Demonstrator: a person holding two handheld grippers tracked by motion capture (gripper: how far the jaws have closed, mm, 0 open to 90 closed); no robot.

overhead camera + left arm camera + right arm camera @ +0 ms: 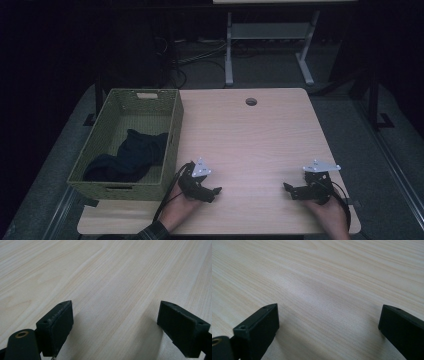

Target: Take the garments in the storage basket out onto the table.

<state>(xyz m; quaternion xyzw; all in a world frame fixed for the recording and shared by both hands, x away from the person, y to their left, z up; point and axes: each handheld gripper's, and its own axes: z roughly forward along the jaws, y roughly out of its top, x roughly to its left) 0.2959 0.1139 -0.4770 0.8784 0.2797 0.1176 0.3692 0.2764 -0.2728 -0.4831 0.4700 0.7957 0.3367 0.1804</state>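
A woven green basket [172, 131] stands on the left part of the light wooden table [250, 135], with dark blue cloth [131, 155] bundled inside it. My left gripper [214, 192] rests low near the table's front edge, just right of the basket's near corner, held by a hand. It is open, and bare wood lies between its jaws [115, 322]. My right gripper [287, 189] sits at the front right of the table, pointing left toward the other one. Its jaws stand wide apart over bare wood [329, 325] as well.
A round cable hole [251, 101] is near the table's far edge. Beyond the table stand a white desk frame [229, 50] and loose cables on the dark floor. Bare tabletop stretches between and beyond the two grippers.
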